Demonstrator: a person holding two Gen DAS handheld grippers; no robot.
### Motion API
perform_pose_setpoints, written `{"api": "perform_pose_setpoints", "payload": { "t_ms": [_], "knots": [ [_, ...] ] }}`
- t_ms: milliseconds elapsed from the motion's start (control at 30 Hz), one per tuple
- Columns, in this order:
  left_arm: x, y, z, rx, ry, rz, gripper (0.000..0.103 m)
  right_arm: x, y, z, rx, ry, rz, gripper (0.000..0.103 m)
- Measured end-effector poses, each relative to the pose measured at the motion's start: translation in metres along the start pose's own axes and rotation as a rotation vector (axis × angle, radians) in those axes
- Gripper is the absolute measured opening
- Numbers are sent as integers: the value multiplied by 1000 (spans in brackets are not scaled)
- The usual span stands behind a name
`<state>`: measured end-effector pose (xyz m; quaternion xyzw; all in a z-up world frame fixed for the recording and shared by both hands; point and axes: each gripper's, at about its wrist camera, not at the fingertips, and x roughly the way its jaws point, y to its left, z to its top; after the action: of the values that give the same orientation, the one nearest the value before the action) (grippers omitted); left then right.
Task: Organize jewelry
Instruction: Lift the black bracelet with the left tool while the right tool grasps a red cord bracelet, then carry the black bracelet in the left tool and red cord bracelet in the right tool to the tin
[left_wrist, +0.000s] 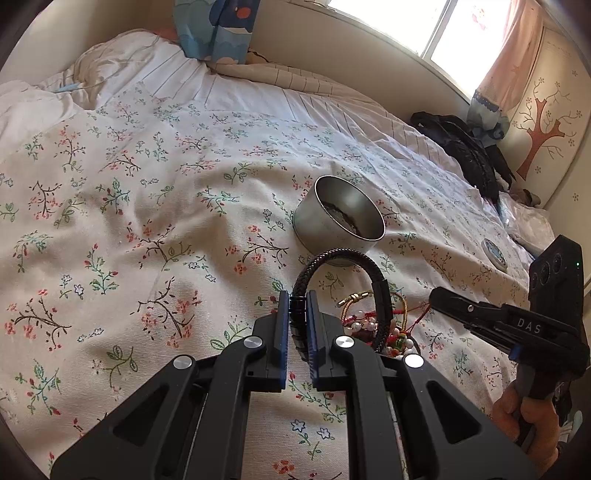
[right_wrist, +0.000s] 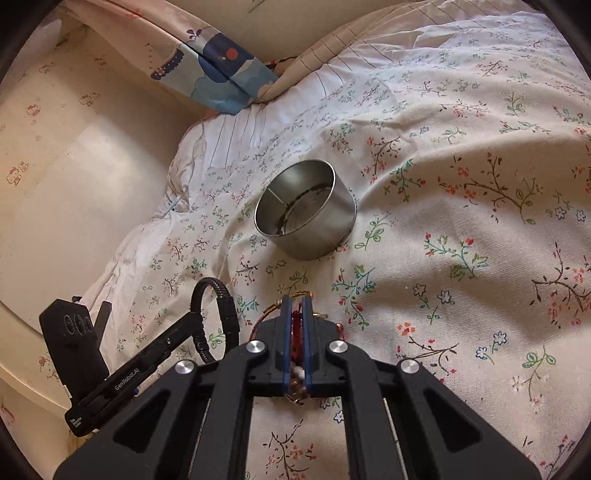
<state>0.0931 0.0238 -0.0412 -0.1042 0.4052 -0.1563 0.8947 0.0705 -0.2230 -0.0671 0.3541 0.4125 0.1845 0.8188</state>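
A round metal tin (left_wrist: 338, 218) stands open on the floral bedspread, also in the right wrist view (right_wrist: 306, 208). My left gripper (left_wrist: 297, 295) is shut on a black braided bracelet (left_wrist: 343, 256), which arches up above the bed in front of the tin. It also shows in the right wrist view (right_wrist: 218, 295). My right gripper (right_wrist: 295, 299) is shut on a tangle of red cord and pearl bead bracelets (right_wrist: 297, 334), lying on the bedspread just right of the black bracelet (left_wrist: 373, 328). The right gripper (left_wrist: 434, 295) shows in the left view.
A round lid (left_wrist: 495, 253) lies on the bed right of the tin. A black garment (left_wrist: 469, 155) lies at the far bed edge under the window. A blue patterned pillow (left_wrist: 214, 29) and rumpled quilt are at the head of the bed.
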Motion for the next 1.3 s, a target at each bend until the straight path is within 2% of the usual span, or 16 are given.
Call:
{"api": "perform_pose_setpoints", "payload": {
  "t_ms": [300, 933, 1000, 1033, 1067, 1133, 1233, 1300],
  "knots": [
    [-5, -1, 1, 4, -19, -14, 8, -46, 29, 5, -119, -220, 99, 6],
    [5, -20, 18, 47, -44, -7, 8, -43, 39, 34, -102, -298, 145, 6],
    [5, -16, 17, 34, -41, -2, 8, -37, 37, 36, -102, -264, 88, 6],
    [6, -13, 17, 27, -38, 1, 8, -29, 33, 36, -95, -222, 44, 11],
    [6, -11, 16, 20, -36, 4, 8, -19, 25, 34, -78, -175, -3, 31],
    [6, -8, 16, 10, -34, 7, 8, 3, 6, 31, -24, -76, -70, 57],
    [5, -7, 15, 9, -36, 7, 8, 30, -15, 26, 60, 46, -67, 57],
    [5, -7, 15, 7, -37, 6, 8, 37, -20, 23, 78, 67, -71, 57]
  ]
}}
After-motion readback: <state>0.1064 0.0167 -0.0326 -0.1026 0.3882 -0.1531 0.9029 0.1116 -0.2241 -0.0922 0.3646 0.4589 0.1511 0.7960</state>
